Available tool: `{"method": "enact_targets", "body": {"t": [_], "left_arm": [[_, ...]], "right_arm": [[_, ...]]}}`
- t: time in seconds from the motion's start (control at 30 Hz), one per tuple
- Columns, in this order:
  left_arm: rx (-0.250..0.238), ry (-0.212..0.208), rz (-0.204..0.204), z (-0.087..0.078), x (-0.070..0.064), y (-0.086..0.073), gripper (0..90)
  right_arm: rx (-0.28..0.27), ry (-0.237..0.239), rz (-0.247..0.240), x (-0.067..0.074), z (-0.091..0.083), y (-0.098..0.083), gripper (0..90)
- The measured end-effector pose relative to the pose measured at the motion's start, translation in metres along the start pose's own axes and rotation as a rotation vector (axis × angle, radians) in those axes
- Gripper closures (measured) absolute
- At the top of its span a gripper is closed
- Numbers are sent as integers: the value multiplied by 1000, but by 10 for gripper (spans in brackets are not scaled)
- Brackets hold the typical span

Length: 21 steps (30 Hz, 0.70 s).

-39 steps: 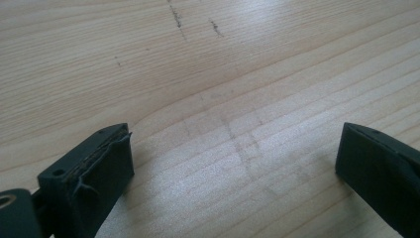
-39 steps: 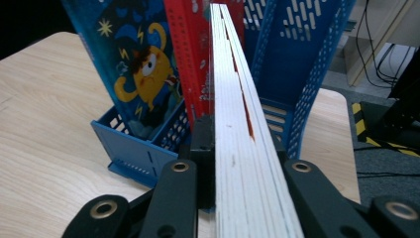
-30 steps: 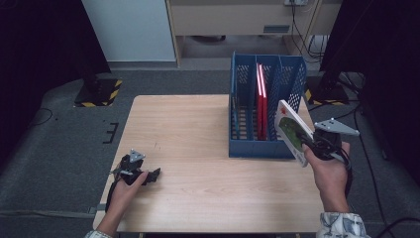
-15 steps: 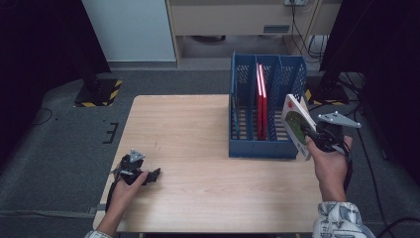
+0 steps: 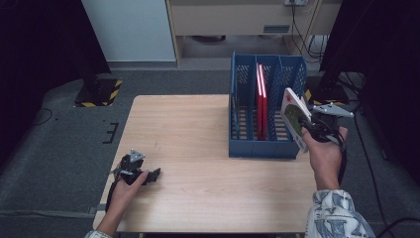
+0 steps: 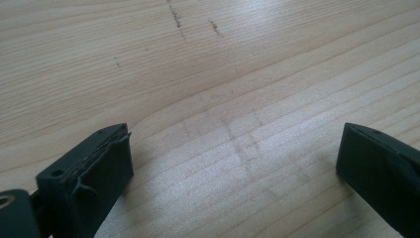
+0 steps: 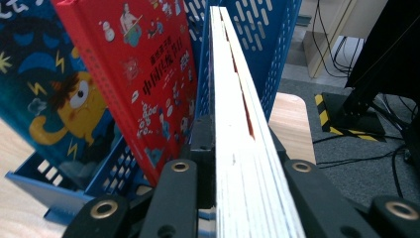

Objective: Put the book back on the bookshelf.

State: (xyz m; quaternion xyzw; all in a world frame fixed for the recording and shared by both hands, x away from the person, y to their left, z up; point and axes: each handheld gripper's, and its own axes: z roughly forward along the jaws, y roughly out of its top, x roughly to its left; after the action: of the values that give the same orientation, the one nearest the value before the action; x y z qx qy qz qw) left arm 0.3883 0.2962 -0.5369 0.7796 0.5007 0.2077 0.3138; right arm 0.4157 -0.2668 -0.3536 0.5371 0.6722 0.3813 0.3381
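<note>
Right gripper [image 5: 311, 125] jaws clamp book [image 7: 237, 124]; left gripper [image 5: 148, 174] jaws wide, empty.

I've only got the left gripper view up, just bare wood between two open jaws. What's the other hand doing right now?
Observer: The right gripper is shut on a book, held up at the right end of the blue file rack.
Operator: Is that book in the rack yet?
Observer: No. In the high view it is tilted, outside the rack's right wall.
Operator: Anything already in the rack?
Observer: Yes, a red book stands upright in a middle compartment; the right gripper view also shows a blue cartoon cover behind it.
Operator: And where am I?
Observer: Your left gripper rests on the table near its front left corner, far from the rack.
</note>
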Motion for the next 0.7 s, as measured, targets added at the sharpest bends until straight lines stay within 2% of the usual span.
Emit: {"method": "enact_targets", "body": {"t": [0.4,0.7], "left_arm": [[0,0,0,0,0,0,0],[0,0,0,0,0,0,0]], "right_arm": [[-4,-24,24,0,19,8,760],[2,-51,46,3,44,12,760]]}}
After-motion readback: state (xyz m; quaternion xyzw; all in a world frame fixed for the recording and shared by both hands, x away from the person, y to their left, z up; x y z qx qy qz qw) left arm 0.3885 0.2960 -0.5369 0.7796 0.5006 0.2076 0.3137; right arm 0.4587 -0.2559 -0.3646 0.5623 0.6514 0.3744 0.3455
